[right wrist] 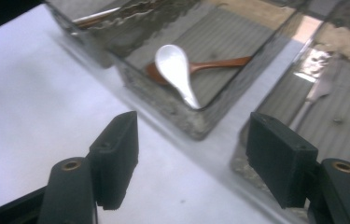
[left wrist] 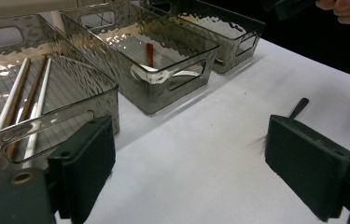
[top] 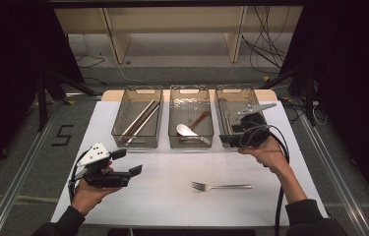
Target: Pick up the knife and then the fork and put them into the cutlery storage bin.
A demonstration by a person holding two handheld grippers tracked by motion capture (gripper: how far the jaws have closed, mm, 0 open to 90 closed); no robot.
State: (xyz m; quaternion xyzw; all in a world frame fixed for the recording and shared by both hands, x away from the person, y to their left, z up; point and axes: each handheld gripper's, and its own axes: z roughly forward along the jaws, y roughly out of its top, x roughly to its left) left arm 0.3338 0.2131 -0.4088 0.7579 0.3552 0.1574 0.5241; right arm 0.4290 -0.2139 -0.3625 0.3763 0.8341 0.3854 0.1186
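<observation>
**Desk-side:** Where are your claws sitting?

**Me:** My right claw [top: 227, 139] hangs over the near end of the bin farthest right [top: 231, 105], of three clear bins in a row. Its jaws stand wide apart, released, with nothing between them. Looking along them, I see the white spoon [right wrist: 175, 69] lying across a brown wooden spoon [right wrist: 210, 65] in the middle bin [top: 172, 118], just ahead and a little left of the claw. Ahead and to the right, on that rightmost bin's ribbed floor, lies a pale utensil [right wrist: 313, 95], too blurred to name.

**Desk-side:** And the left one?

**Me:** My left claw [top: 137, 171] is low over the white desk [top: 172, 206], jaws spread, released and empty. The bin with the chopsticks [left wrist: 21, 100] sits directly ahead of its left jaw, close by.

**Desk-side:** The fork?

**Me:** The fork [top: 221, 186] lies flat on the desk, between the two claws, well apart from the left claw and nearer to me than the right one. From the left gripper view its handle tip [left wrist: 298, 107] peeks out just beyond the right jaw.
</observation>
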